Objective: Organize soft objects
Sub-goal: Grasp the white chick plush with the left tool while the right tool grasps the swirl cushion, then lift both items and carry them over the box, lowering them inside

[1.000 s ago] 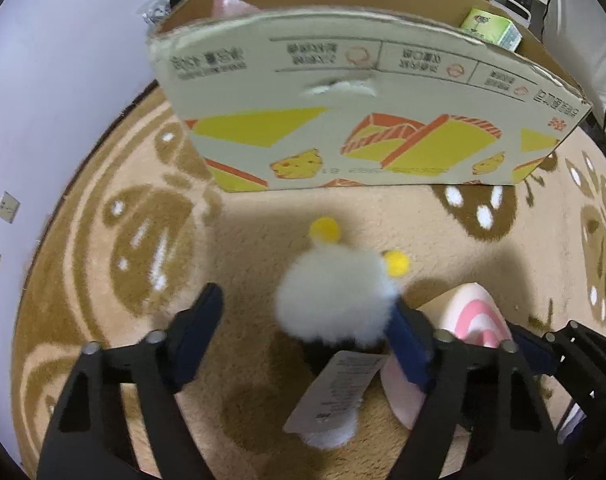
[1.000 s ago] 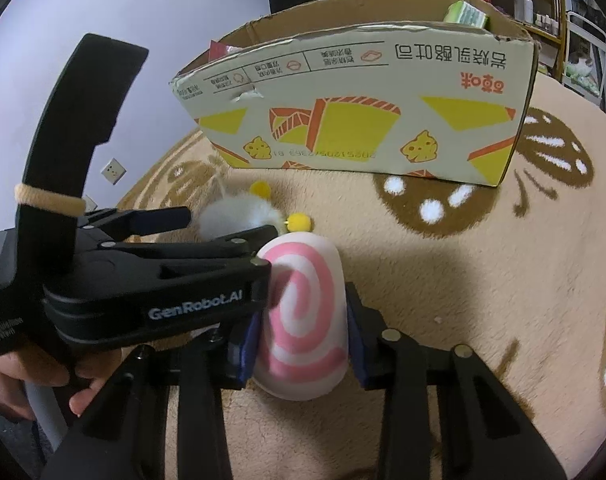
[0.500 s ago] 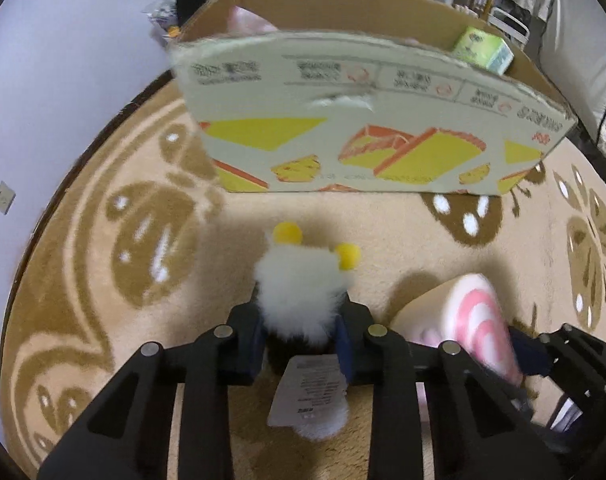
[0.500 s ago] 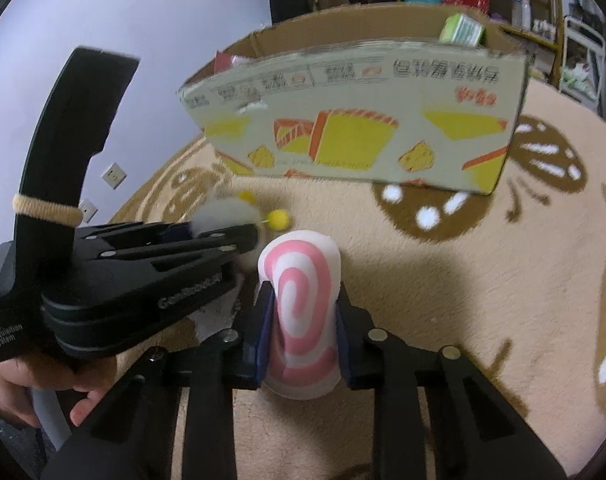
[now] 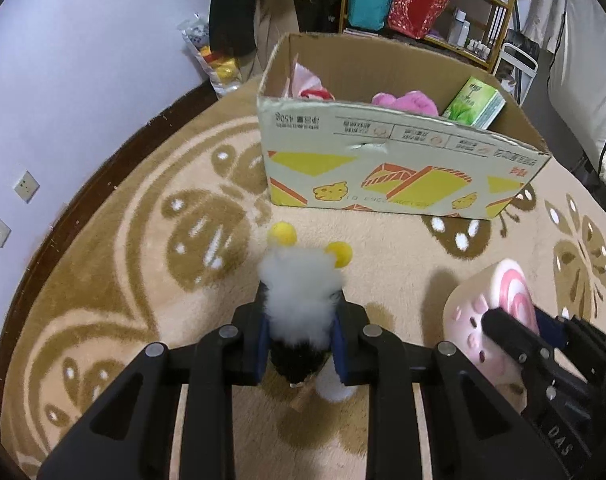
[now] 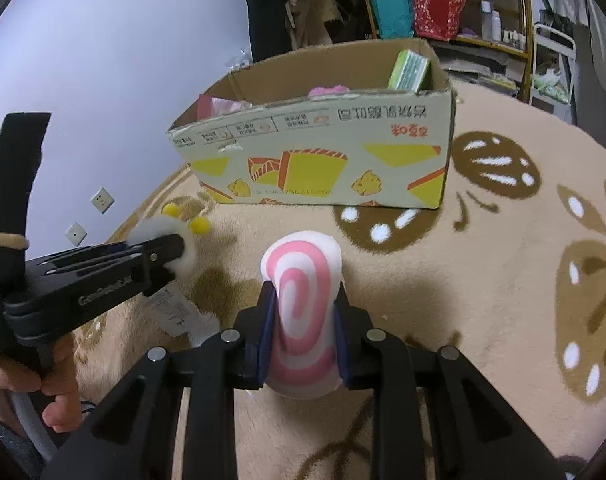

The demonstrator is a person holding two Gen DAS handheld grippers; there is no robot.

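Cardboard box [image 5: 383, 160] ahead on rug [image 5: 123, 260], left tool [image 5: 301, 338] clamping fluffy white toy [image 5: 299, 292], right tool [image 6: 303, 320] clamping pink swirl cushion [image 6: 303, 280]

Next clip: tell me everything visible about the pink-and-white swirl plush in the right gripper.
The swirl plush is a soft, rounded cushion shaped like a roll: its white end face carries a pink spiral, and its pale pink side shows small darker pink marks. It stands upright, squeezed between the blue-padded fingers of the right gripper, which is shut on it. It appears lifted off the tan patterned rug, with the cardboard box beyond it. Nothing else touches it.
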